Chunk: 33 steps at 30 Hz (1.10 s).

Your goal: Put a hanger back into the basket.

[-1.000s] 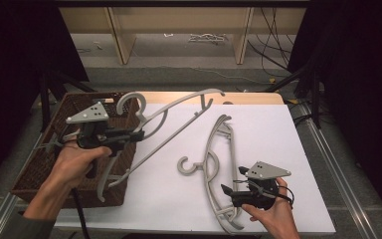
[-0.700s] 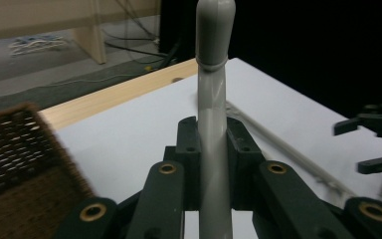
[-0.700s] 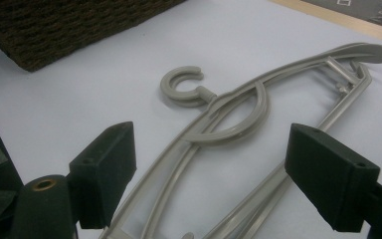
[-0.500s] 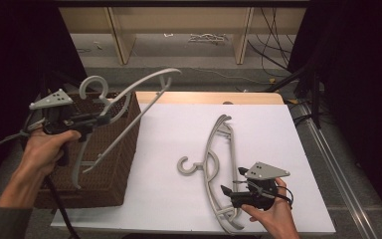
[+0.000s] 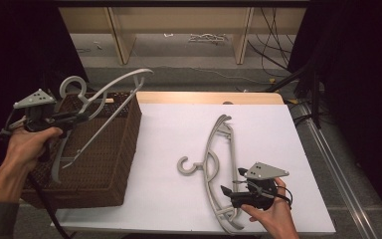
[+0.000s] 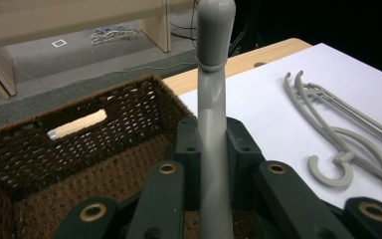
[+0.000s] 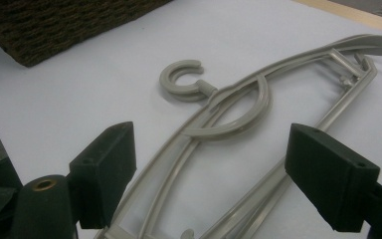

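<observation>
High view first: no lettering reads on anything. Clamped tight in the left gripper point(image 5: 72, 119), a smooth grey plastic hanger point(image 5: 102, 107) hangs tilted over the coarse brown wicker basket point(image 5: 112, 159). On the white sheet point(image 5: 179, 124), the right gripper point(image 5: 225, 191) spreads wide beside the second curved plastic hanger point(image 5: 219, 164), which lies flat.

Since a second ago I've lifted the left gripper point(image 5: 77, 118) with its grey hanger point(image 5: 102, 102) off the white sheet beside the wicker basket point(image 5: 112, 159) and swung it over the basket. Half a second ago it was higher, past the basket's far left corner; now the hanger's lower arm sits over the basket's opening, its hook above the far rim.
</observation>
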Motion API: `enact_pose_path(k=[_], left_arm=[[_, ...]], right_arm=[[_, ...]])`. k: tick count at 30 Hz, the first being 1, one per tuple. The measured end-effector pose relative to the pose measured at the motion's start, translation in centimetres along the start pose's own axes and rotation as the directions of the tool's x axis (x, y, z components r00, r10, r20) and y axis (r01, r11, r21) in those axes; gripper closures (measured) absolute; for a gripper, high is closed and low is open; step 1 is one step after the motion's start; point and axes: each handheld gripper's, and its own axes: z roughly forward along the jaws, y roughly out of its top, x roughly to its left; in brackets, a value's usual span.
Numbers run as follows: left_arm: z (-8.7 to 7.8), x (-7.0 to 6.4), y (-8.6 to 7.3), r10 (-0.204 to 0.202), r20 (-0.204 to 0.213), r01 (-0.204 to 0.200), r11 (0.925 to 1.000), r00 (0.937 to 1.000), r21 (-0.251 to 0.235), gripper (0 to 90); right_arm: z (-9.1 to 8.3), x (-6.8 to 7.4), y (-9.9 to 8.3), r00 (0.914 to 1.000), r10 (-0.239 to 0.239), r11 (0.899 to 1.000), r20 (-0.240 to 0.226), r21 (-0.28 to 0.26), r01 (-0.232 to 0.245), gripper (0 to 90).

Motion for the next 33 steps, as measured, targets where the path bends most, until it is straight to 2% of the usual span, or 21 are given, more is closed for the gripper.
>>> enact_pose_path(k=[1,9,12,15,18,20,25,27,29,30,31,32,33], left_arm=[[-0.1,0.6,-0.5,0.002,-0.014,-0.002,1.0000,0.9999,0.010,79.0],[-0.7,2.4,-2.6,-0.008,-0.034,0.009,0.9995,0.9994,0.030,79.0],[-0.9,2.7,-3.2,-0.001,-0.037,0.003,0.9992,0.9993,0.041,79.0],[-0.8,3.2,-4.2,-0.010,-0.050,0.013,0.9976,0.9987,0.068,79.0],[-0.8,3.5,-4.5,-0.010,-0.062,0.015,0.9970,0.9980,0.075,79.0],[-0.7,3.8,-4.8,-0.025,-0.064,0.030,0.9970,0.9976,0.072,79.0],[-0.6,4.4,-5.5,-0.021,-0.072,0.029,0.9942,0.9972,0.104,79.0],[-0.5,4.7,-5.8,-0.037,-0.071,0.044,0.9940,0.9968,0.100,79.0],[-0.1,5.0,-6.2,-0.052,-0.073,0.060,0.9913,0.9960,0.117,78.9],[0.0,5.1,-6.4,-0.038,-0.077,0.049,0.9881,0.9963,0.146,79.0],[0.0,5.1,-6.4,-0.038,-0.077,0.049,0.9881,0.9963,0.146,78.9],[0.4,5.2,-6.7,-0.027,-0.079,0.041,0.9832,0.9965,0.178,79.0],[0.7,5.3,-6.8,-0.031,-0.082,0.045,0.9817,0.9962,0.185,78.9]], right_arm=[[0.0,0.0,-0.1,1.0000,0.000,1.000,-0.001,0.007,0.000,21.1],[0.1,0.0,0.0,1.0000,0.000,1.000,-0.009,0.010,0.000,21.0],[0.1,0.0,-0.1,1.0000,-0.003,1.000,-0.008,0.006,0.003,21.0],[0.3,0.1,0.0,0.9999,0.002,1.000,-0.013,0.015,-0.002,21.0],[0.3,0.2,-0.1,0.9998,-0.006,1.000,-0.018,0.019,0.006,21.1],[0.3,0.3,-0.1,0.9999,-0.002,1.000,-0.016,0.022,0.003,20.9],[0.3,0.2,-0.1,0.9998,-0.005,1.000,-0.018,0.018,0.006,20.4],[0.3,0.2,-0.1,0.9998,-0.002,1.000,-0.020,0.019,0.003,20.4],[0.4,0.1,-0.1,0.9999,-0.005,1.000,-0.015,0.018,0.006,20.4],[0.4,0.1,-0.1,0.9999,-0.006,1.000,-0.015,0.018,0.006,20.4],[0.4,0.2,-0.1,0.9998,0.001,1.000,-0.018,0.018,-0.001,20.4],[0.4,0.2,-0.1,0.9998,0.001,1.000,-0.020,0.017,0.000,20.4],[0.4,0.1,-0.1,0.9998,-0.007,1.000,-0.019,0.017,0.007,20.4]])
